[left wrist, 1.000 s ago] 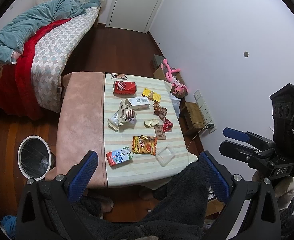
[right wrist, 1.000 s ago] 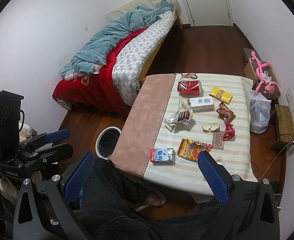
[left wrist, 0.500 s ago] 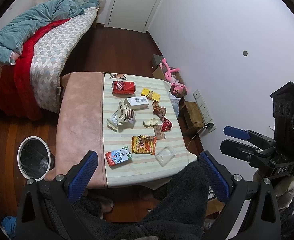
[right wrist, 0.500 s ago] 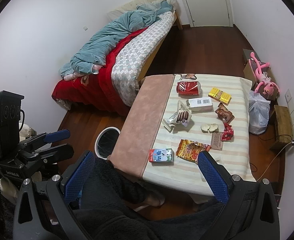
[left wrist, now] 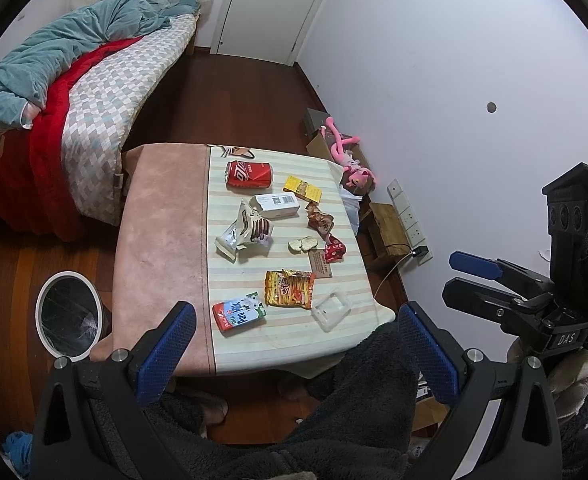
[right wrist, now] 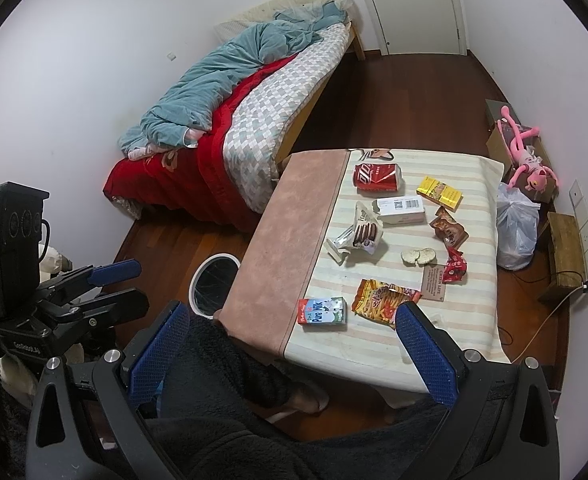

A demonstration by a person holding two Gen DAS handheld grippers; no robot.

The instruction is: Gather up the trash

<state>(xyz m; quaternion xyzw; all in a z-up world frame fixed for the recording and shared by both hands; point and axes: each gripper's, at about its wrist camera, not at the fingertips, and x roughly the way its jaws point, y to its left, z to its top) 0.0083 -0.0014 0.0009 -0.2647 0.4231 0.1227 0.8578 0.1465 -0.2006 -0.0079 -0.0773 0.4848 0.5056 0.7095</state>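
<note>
Trash covers the striped cloth counter (left wrist: 250,348) ahead of us: one red soda can (left wrist: 249,174), one white carton (left wrist: 276,206), one yellow packet (left wrist: 303,188), one blue milk box (left wrist: 239,315), one orange snack bag (left wrist: 290,289), one torn cookie wrapper (left wrist: 248,230). Left of the counter, on the floor, stands one white round bin (left wrist: 67,316). Our left gripper (left wrist: 294,354) and right gripper (right wrist: 288,356) hover near the counter's near edge, fingers wide apart, holding and touching nothing.
</note>
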